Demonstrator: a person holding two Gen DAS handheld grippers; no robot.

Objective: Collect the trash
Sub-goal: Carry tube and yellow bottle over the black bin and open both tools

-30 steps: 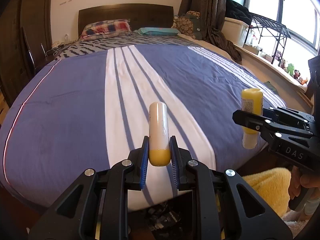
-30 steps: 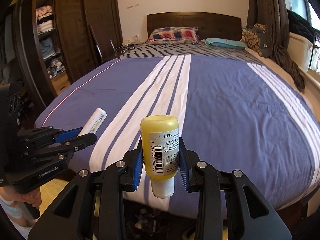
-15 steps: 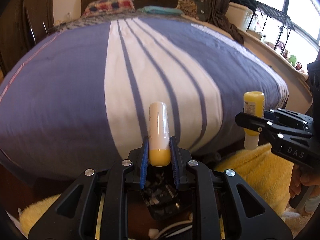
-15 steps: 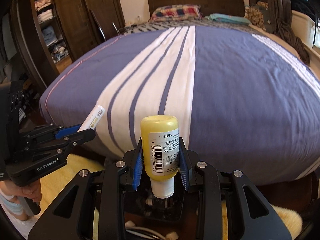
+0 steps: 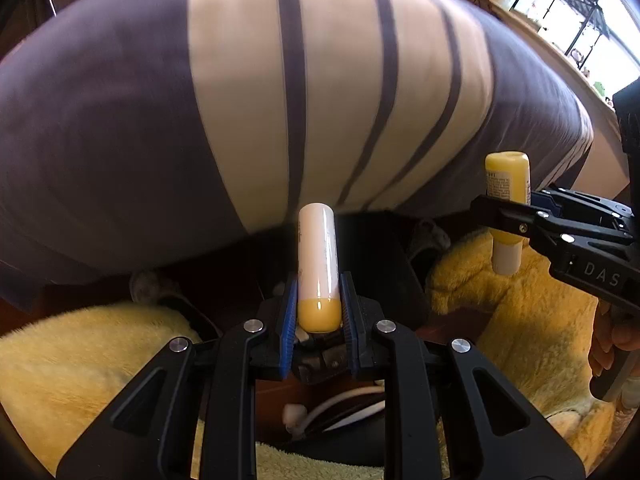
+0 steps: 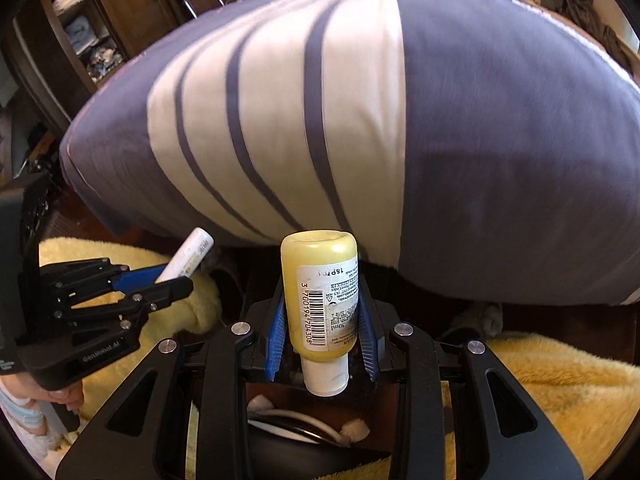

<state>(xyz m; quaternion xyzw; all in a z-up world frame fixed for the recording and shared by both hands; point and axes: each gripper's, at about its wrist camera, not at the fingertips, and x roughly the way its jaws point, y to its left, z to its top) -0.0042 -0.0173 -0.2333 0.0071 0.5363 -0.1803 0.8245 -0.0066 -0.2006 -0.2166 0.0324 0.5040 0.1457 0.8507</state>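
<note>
Left gripper (image 5: 319, 316): black two-finger tool with blue ribbed pads (image 5: 289, 314), clamped on the yellow end of a slim white tube with a yellow cap (image 5: 318, 268).
White tube: stands upright between the pads, white end up; in the right wrist view it leans to the right (image 6: 188, 254).
Right gripper (image 6: 323, 330): same black tool, blue pads (image 6: 275, 330) pressed against both sides of a small yellow plastic bottle with a white cap (image 6: 322, 300).
Yellow bottle: held upside down, cap pointing down, barcode label facing the camera; in the left wrist view it hangs at the right (image 5: 507, 200).
Below the grippers: a dark open bin (image 6: 360, 400) with white cable and pale wads inside, partly hidden by the tools.
Floor: fluffy yellow rug (image 5: 88, 356) on both sides of the bin.
Beyond: foot of a bed under a purple cover with a broad white striped band (image 5: 248, 92), blurred.
Far left, right wrist view: dark wooden shelves holding folded cloth (image 6: 80, 32).
</note>
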